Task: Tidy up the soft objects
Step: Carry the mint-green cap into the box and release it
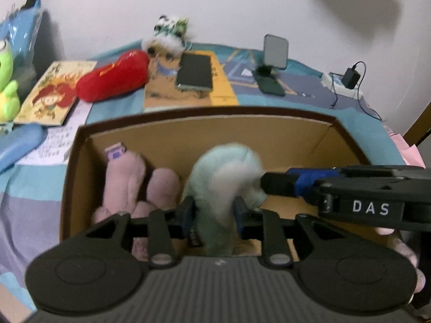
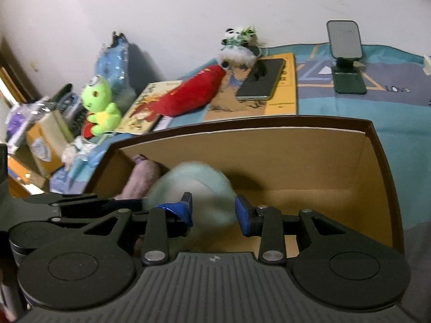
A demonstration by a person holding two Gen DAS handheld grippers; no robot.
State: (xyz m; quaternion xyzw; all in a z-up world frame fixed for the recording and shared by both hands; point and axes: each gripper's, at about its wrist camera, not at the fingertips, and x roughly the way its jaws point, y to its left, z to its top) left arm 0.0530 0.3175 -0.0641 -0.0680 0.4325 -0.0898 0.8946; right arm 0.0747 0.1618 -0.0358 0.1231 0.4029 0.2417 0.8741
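Gripping the mint plush [image 1: 223, 188] over the box [image 1: 204, 119], both tongs [image 1: 214, 212] [image 2: 214, 212] held it; pink plush [image 1: 126, 185] inside, red plush [image 1: 113, 76] beyond.

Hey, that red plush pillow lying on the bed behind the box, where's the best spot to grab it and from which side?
Probably across the middle of the red pillow, coming from above. It lies flat and long, one end on the picture book, so the jaws should span its narrow width, clear of the phone.
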